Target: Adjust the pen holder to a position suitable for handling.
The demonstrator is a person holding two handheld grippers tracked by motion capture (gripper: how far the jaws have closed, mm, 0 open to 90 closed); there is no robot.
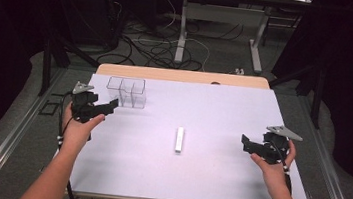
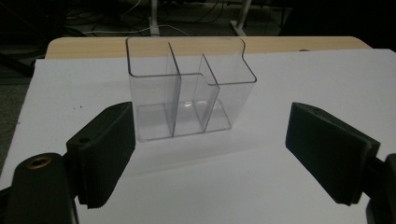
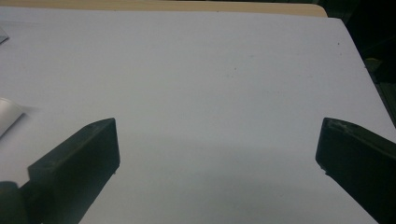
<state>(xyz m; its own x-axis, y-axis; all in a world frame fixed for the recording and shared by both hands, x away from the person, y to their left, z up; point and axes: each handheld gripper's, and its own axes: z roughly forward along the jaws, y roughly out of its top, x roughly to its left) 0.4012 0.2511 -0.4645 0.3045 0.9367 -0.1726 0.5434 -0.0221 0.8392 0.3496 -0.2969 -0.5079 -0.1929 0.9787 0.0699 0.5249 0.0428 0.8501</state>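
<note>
Black left gripper [image 2: 210, 158] facing clear organizer [image 2: 187, 88]

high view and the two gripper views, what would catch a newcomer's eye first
A clear plastic organizer with three compartments stands near the far left corner of the white table, right ahead of the open left gripper. A small white bar lies mid-table, and the right gripper hovers open by the right edge.

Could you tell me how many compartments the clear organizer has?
3: the clear organizer has one at its left, one in the middle, one at its right, divided by two walls.
</note>
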